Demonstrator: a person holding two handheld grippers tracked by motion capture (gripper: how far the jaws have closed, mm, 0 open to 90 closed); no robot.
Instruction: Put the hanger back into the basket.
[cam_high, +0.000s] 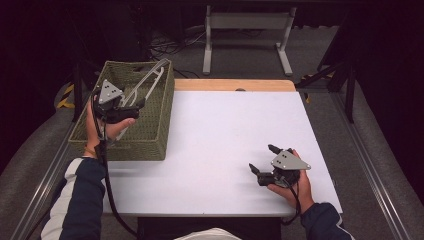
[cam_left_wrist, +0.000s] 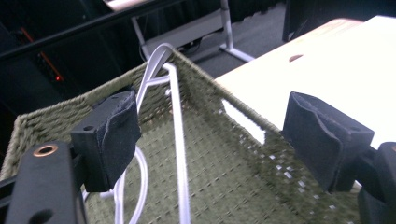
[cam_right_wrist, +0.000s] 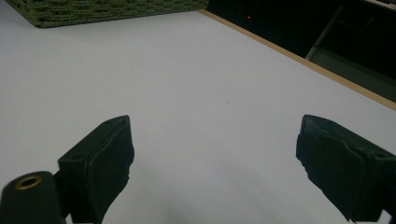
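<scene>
A green woven basket (cam_high: 150, 145) stands on the left part of the white table (cam_high: 225, 130). White plastic hangers (cam_high: 150, 82) lie in it, their tops leaning on its far right corner. My left gripper (cam_high: 137, 106) hovers over the basket with its jaws wide apart. In the left gripper view, a hanger (cam_left_wrist: 180, 154) runs along the basket floor below the gap between the jaws of the left gripper (cam_left_wrist: 210, 126), and neither pad touches it. My right gripper (cam_high: 260, 157) rests near the table's front right, open, with nothing between the jaws of the right gripper (cam_right_wrist: 215, 158).
The basket's corner (cam_right_wrist: 93, 11) shows far off in the right gripper view, across bare white tabletop (cam_right_wrist: 187, 84). A wooden strip (cam_high: 235, 85) edges the table's far side. A white metal frame (cam_high: 245, 22) stands on the floor behind it.
</scene>
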